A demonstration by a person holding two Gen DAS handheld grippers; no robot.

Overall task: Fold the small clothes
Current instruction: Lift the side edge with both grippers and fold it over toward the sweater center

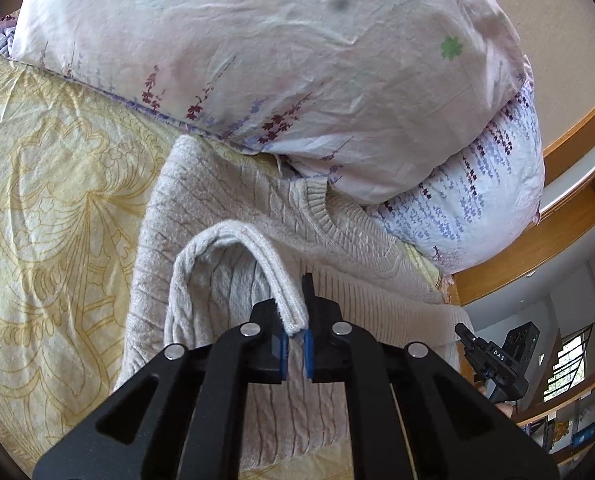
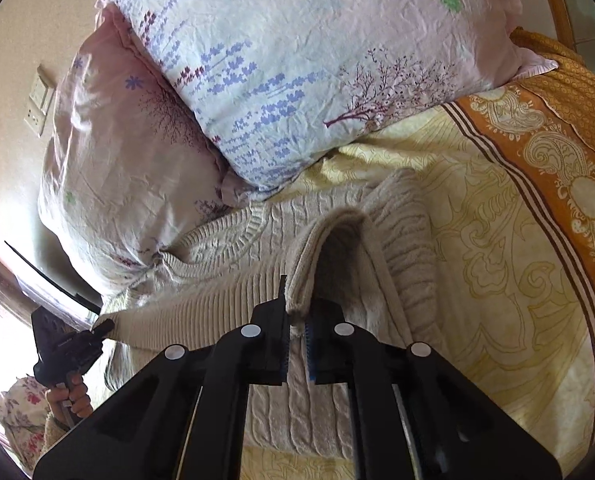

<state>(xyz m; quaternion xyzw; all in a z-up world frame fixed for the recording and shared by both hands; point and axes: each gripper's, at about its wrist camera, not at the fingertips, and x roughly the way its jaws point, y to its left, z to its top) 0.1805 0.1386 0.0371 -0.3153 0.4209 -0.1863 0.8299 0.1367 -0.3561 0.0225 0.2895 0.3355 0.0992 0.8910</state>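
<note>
A beige cable-knit sweater [image 1: 237, 208] lies flat on the yellow patterned bedsheet [image 1: 49, 184], its ribbed neckline toward the pillows. My left gripper [image 1: 296, 320] is shut on a raised fold of the sweater's edge [image 1: 233, 232], which arches up from the fabric. In the right wrist view the same sweater [image 2: 233, 240] shows, and my right gripper [image 2: 296, 320] is shut on another lifted fold of it [image 2: 337, 220]. Each gripper shows at the edge of the other's view: the right gripper [image 1: 493, 356] and the left gripper [image 2: 73, 344].
Two floral pillows [image 1: 257, 52] are stacked at the head of the bed, touching the sweater's neckline; they also show in the right wrist view [image 2: 297, 60]. An orange-bordered blanket [image 2: 557, 128] lies to the right. A wooden bed frame [image 1: 557, 240] and a wall socket [image 2: 37, 100] are beyond.
</note>
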